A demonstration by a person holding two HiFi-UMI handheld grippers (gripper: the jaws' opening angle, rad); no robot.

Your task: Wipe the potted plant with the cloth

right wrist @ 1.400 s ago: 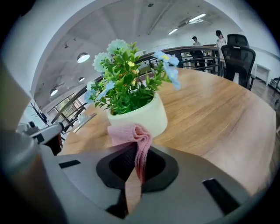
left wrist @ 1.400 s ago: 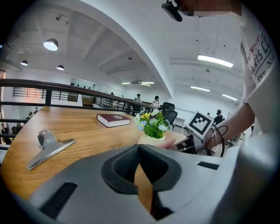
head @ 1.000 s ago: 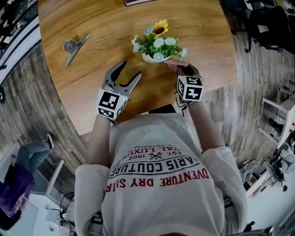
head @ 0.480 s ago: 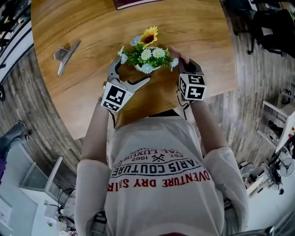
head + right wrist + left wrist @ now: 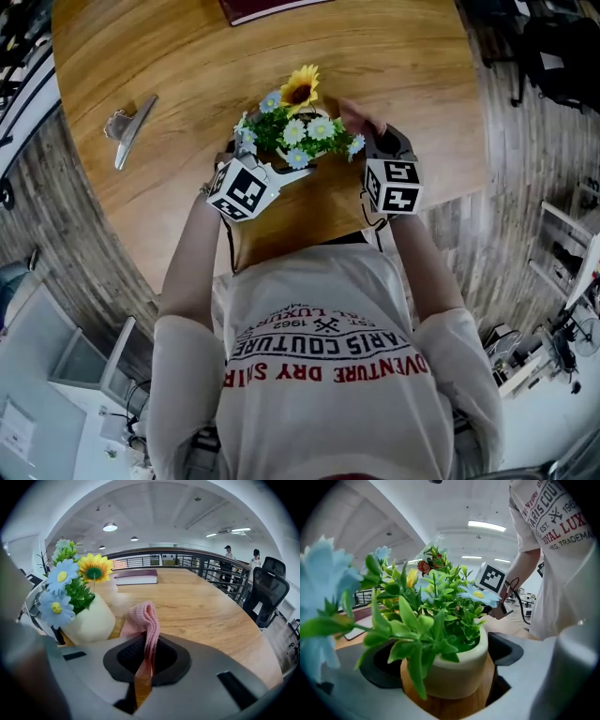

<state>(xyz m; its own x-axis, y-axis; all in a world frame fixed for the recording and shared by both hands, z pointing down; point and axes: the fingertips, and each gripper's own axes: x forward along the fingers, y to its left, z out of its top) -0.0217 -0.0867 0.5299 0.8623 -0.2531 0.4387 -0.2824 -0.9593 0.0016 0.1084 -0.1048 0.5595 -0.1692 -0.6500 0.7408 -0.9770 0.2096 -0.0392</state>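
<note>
Office-type place, open-plan.
- Large round wooden table (image 5: 403,56), book (image 5: 136,577) lying at its far side.
- Black swivel office chairs (image 5: 269,590) at right of table.
- Dark metal railing (image 5: 187,559) runs behind far edge of table. Two persons (image 5: 228,555) stand near it, far right.
- High white ceiling with round lamps (image 5: 110,527) and long strip lights (image 5: 486,525).
- Grey plank-pattern floor (image 5: 70,234). Cables and small equipment (image 5: 553,347) on floor at right, near white furniture.

Smooth varnished wood table (image 5: 187,56), matt cream pot (image 5: 454,670), ribbed pink knit cloth (image 5: 147,620), shiny metal clip (image 5: 131,127)
</note>
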